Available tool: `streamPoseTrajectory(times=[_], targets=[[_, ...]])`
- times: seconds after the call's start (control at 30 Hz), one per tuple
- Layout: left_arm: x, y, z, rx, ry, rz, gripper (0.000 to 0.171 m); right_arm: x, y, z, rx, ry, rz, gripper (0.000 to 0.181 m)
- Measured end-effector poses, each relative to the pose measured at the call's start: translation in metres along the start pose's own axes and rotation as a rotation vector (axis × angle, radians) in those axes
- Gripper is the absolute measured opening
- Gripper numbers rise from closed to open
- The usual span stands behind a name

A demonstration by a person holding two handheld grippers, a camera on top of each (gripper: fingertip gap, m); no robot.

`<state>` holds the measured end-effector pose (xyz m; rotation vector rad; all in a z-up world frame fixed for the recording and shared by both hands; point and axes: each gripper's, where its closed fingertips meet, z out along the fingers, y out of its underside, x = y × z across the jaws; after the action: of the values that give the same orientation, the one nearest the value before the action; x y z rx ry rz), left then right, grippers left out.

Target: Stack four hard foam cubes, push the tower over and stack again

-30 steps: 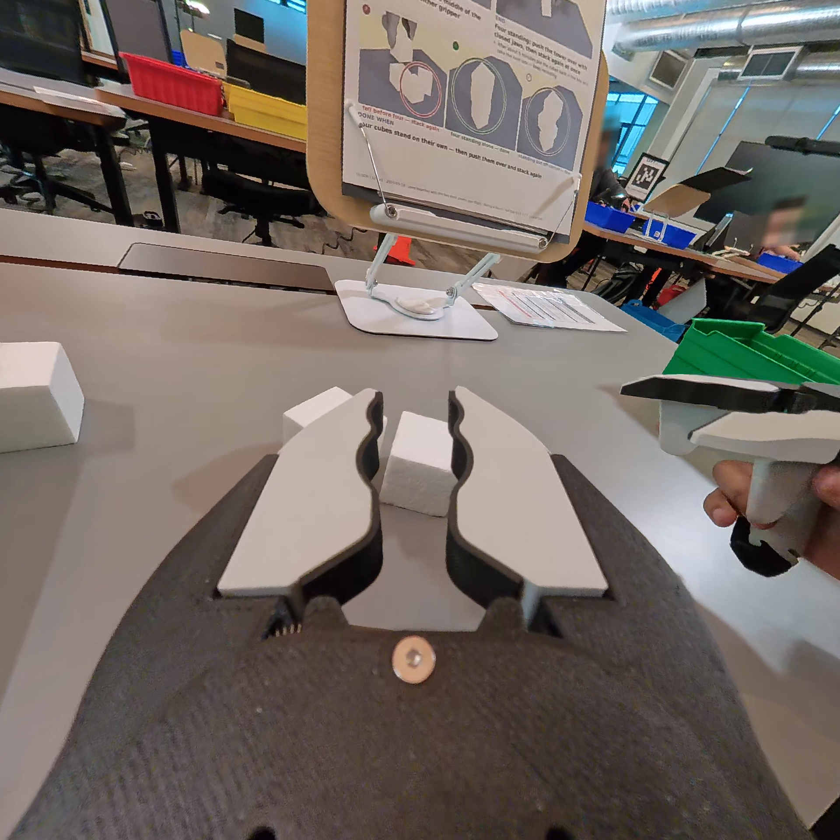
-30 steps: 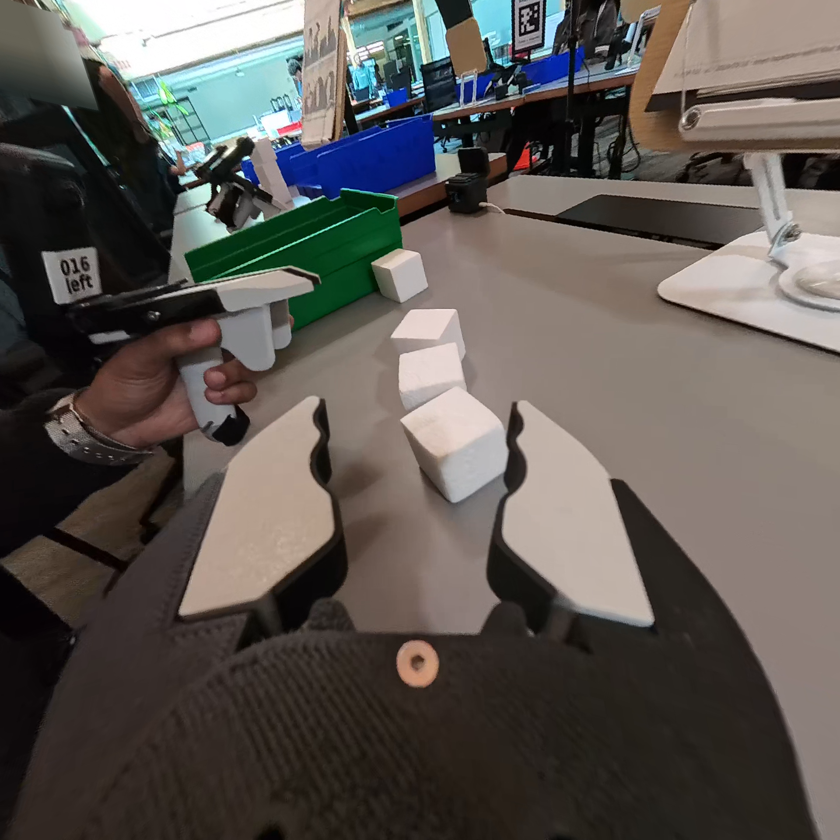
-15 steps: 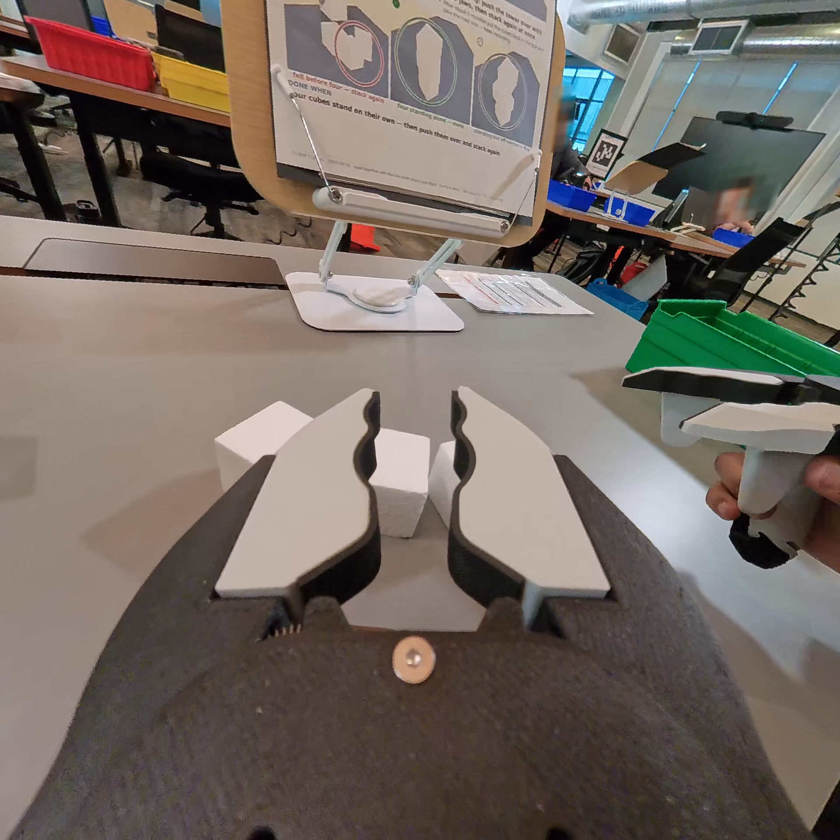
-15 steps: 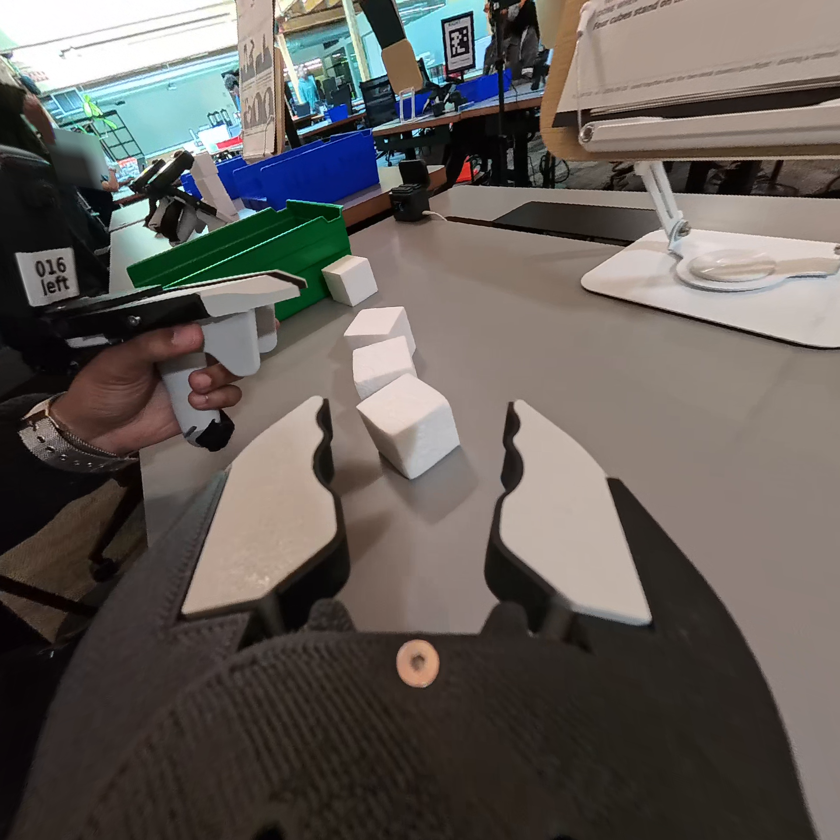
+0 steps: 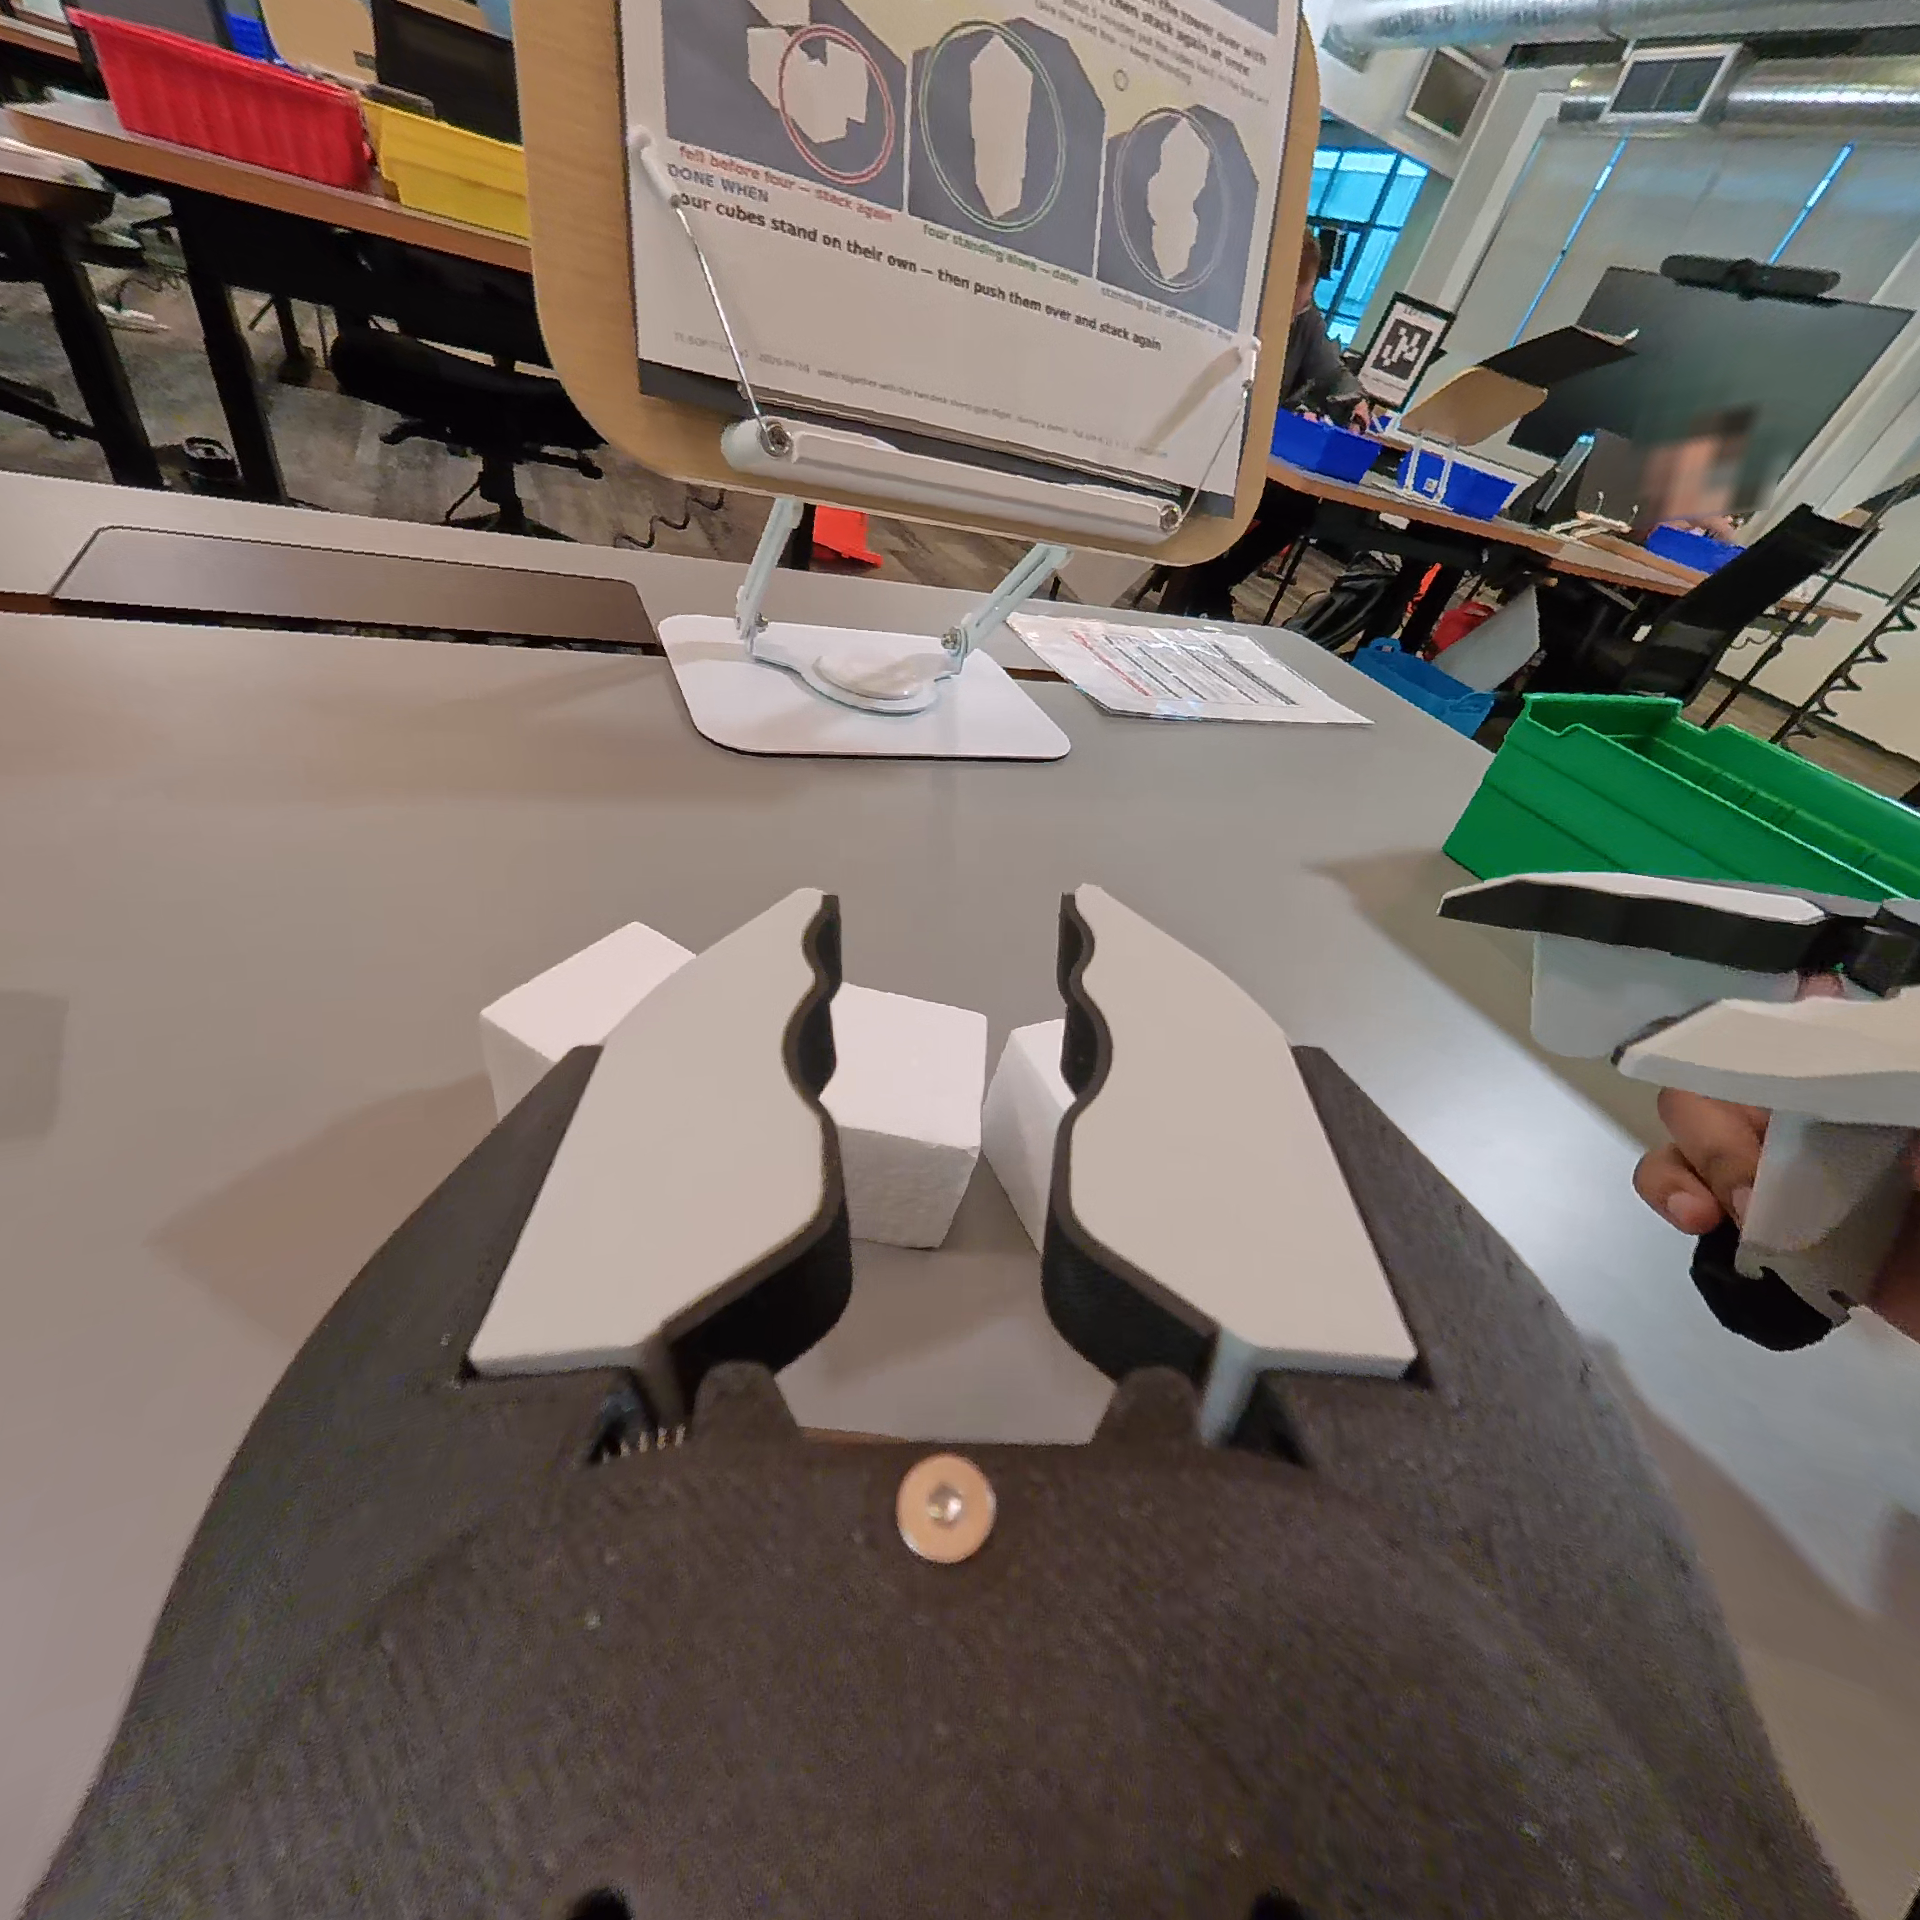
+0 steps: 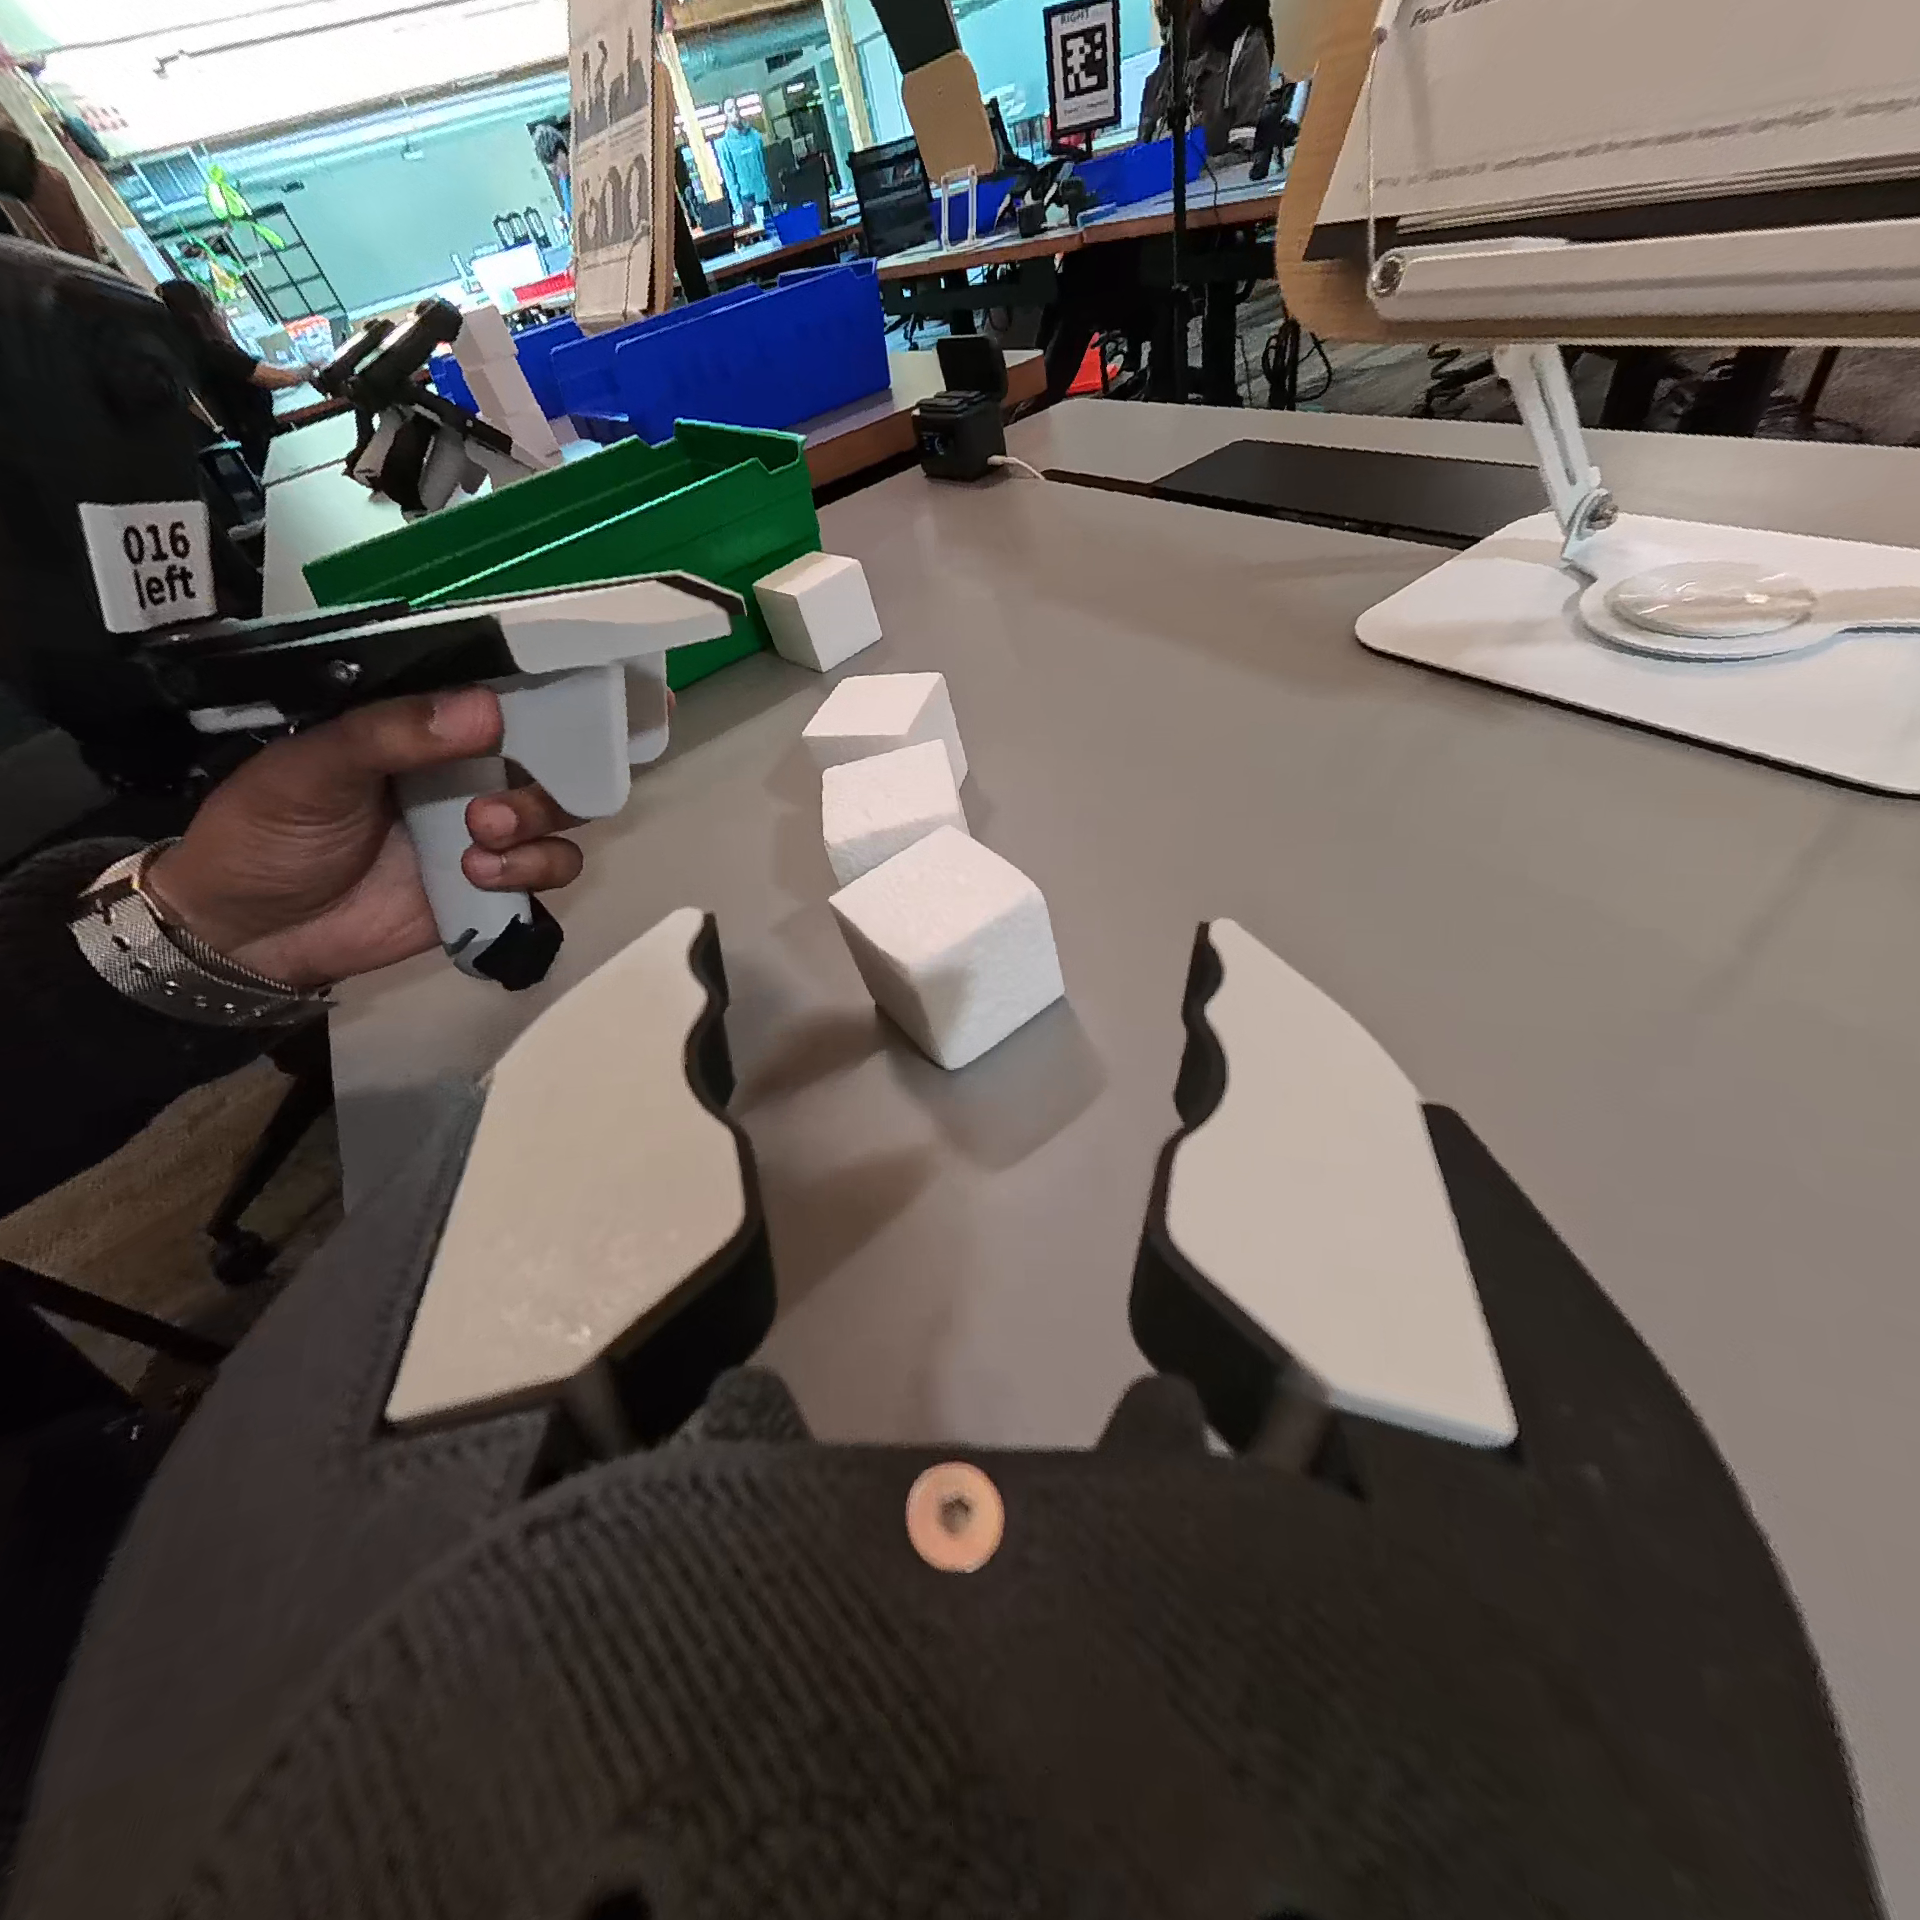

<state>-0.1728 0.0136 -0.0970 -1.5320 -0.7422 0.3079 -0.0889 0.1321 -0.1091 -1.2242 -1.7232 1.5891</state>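
Three white foam cubes lie in a row on the grey table (image 6: 1351,935): the nearest cube (image 6: 951,940), the middle cube (image 6: 894,795) and the far cube (image 6: 883,717). A fourth cube (image 6: 821,618) sits apart, beside a green bin (image 6: 582,530). My right gripper (image 6: 956,935) is open wide and empty, just short of the nearest cube. My left gripper (image 5: 945,914) is open narrowly and empty above the row. The middle cube (image 5: 904,1112) shows between its fingers, with the other two cubes (image 5: 582,1008) (image 5: 1023,1122) half hidden. Each gripper shows in the other's view: the left gripper (image 6: 696,655) and the right gripper (image 5: 1538,982).
A document stand with a white base (image 5: 862,707) stands at the back of the table and also shows in the right wrist view (image 6: 1662,665). A laminated sheet (image 5: 1184,675) lies beside it. A green bin (image 5: 1662,810) sits at the right edge. A dark inset panel (image 5: 343,592) runs along the back.
My left gripper has swung right over the row of cubes and its fingers have parted a little. My right gripper has drawn back slightly from the nearest cube and stays open.
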Motion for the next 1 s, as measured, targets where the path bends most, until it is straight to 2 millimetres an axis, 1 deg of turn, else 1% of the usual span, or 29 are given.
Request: streamPoseTrajectory(times=[0.2,0.5,0.57,0.67,0.73,0.87,1.0], targets=[[-0.002,0.000,0.000,-0.001,-0.005,-0.018,0.042,-0.003,0.001,0.001,-0.003,-0.001,-0.021,0.086],[0.001,0.005,0.002,-0.025,0.018,-0.031,0.043,-0.005,0.006,0.004,-0.030,0.000,-0.042,0.086],[0.001,0.005,0.002,-0.026,0.019,-0.029,0.043,-0.001,0.010,0.005,-0.050,0.014,-0.085,0.086],[0.002,0.005,0.002,-0.028,0.021,-0.026,0.043,0.015,0.017,0.005,-0.107,0.081,-0.201,0.081],[0.003,0.005,0.002,-0.027,0.022,-0.021,0.043,0.021,0.018,0.004,-0.119,0.093,-0.236,0.079],[0.004,0.005,0.002,-0.026,0.019,-0.010,0.042,0.017,0.015,0.005,-0.095,0.060,-0.207,0.079],[0.004,0.006,0.002,-0.030,0.017,-0.004,0.042,0.014,0.017,0.008,-0.107,0.058,-0.260,0.080]])
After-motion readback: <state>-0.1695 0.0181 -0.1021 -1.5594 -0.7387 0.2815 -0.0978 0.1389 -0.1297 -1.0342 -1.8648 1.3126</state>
